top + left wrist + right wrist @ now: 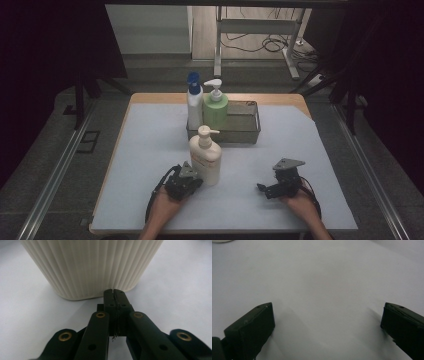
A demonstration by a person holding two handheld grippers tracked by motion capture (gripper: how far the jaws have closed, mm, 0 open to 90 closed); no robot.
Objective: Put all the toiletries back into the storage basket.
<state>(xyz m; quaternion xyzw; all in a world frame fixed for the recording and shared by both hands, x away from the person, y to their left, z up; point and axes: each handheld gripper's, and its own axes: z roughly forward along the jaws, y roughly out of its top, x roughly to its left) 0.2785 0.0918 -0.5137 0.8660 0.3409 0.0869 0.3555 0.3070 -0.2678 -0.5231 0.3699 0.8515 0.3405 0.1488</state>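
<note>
A cream pump bottle (206,155) with a ribbed body (92,267) stands upright on the white mat, near its middle front. My left gripper (186,181) sits just left of and in front of the bottle's base. Its jaws are shut, pressed together with nothing between them, tips (114,292) right at the bottle's lower edge. My right gripper (276,186) rests at the front right of the mat, apart from the bottle. Its fingers (252,327) stand wide apart over bare mat, so my right gripper (327,315) is open and holds nothing.
A metal mesh tray (245,127) sits at the back of the mat. In its left end stand a white bottle with a blue cap (194,100) and a green pump bottle (215,107). The table's wooden edge (150,97) frames the mat.
</note>
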